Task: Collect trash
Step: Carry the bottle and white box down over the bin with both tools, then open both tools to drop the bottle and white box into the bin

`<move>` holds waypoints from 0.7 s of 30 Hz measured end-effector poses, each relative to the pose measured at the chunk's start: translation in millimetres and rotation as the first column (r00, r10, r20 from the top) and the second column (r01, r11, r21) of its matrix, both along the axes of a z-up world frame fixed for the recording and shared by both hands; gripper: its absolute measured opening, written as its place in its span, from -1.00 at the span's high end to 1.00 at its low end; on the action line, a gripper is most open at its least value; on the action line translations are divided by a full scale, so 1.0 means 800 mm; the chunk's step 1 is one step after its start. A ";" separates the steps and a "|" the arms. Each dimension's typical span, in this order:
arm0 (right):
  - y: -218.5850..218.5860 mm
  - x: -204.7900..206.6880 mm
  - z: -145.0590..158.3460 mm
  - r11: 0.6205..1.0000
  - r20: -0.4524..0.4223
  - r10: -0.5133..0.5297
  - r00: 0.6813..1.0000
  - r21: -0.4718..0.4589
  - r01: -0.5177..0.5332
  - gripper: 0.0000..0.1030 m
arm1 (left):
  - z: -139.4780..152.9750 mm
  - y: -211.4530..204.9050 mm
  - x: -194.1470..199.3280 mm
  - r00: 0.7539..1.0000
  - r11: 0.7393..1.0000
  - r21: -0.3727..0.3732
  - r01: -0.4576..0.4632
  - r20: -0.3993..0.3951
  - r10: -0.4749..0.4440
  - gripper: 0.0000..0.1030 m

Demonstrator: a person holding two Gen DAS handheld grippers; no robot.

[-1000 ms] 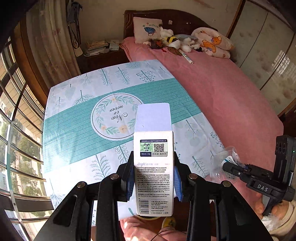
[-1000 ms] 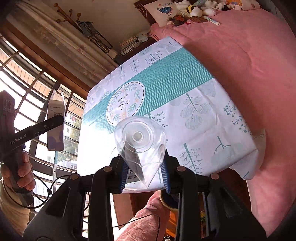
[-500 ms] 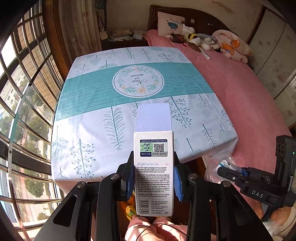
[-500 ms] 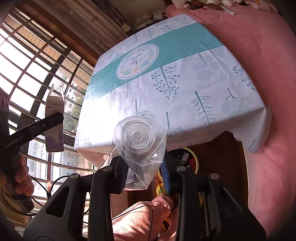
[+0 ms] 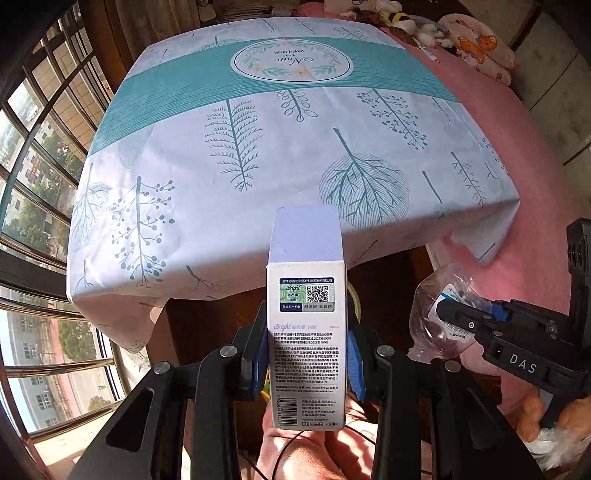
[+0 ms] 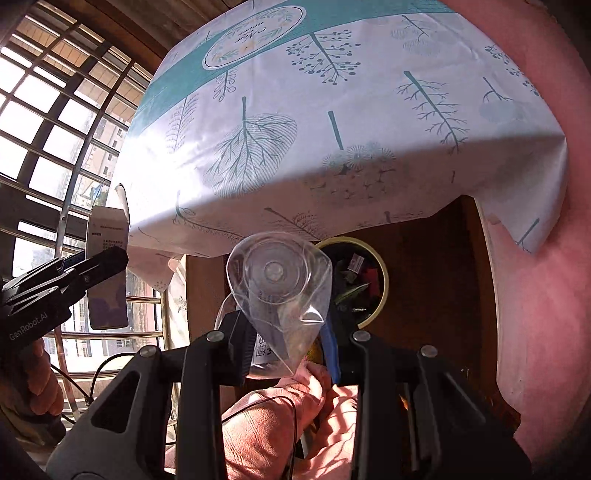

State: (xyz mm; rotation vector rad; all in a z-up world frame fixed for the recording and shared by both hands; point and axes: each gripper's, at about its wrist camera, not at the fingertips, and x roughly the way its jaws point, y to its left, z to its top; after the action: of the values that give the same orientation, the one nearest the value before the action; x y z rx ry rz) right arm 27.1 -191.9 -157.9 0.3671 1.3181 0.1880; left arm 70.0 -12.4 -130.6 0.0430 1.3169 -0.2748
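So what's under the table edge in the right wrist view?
A round yellow-rimmed bin stands on the floor under the table, with dark mixed scraps inside. The clear plastic bottle in the right gripper covers its left part.

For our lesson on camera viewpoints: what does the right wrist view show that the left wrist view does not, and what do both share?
Only the right wrist view shows the trash bin under the table, with rubbish inside. Only the left wrist view shows the box's printed label and the stuffed toys on the bed. Both show the leaf-patterned tablecloth, the window bars, the box in the left gripper and the clear plastic package in the right gripper.
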 end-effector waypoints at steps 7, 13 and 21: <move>0.012 -0.006 -0.069 0.998 -0.047 -0.020 0.999 -0.057 0.017 0.47 | -0.095 -0.018 -0.010 0.997 0.999 0.010 0.053 -0.061 -0.052 0.33; 0.015 -0.006 -0.168 0.992 -0.104 -0.064 0.992 -0.118 0.051 0.46 | -0.205 -0.035 -0.010 0.992 0.998 0.012 0.062 -0.107 -0.060 0.32; 0.033 0.009 -0.304 0.975 -0.176 -0.018 0.984 -0.221 -0.022 0.45 | -0.329 -0.051 0.002 0.991 0.998 0.004 0.060 -0.119 -0.059 0.27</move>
State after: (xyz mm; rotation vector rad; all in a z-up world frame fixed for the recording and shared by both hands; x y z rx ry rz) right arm 34.1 -165.8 -400.8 0.1953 1.4984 0.0083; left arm 71.9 -52.8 -393.7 0.0732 1.4361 -0.3273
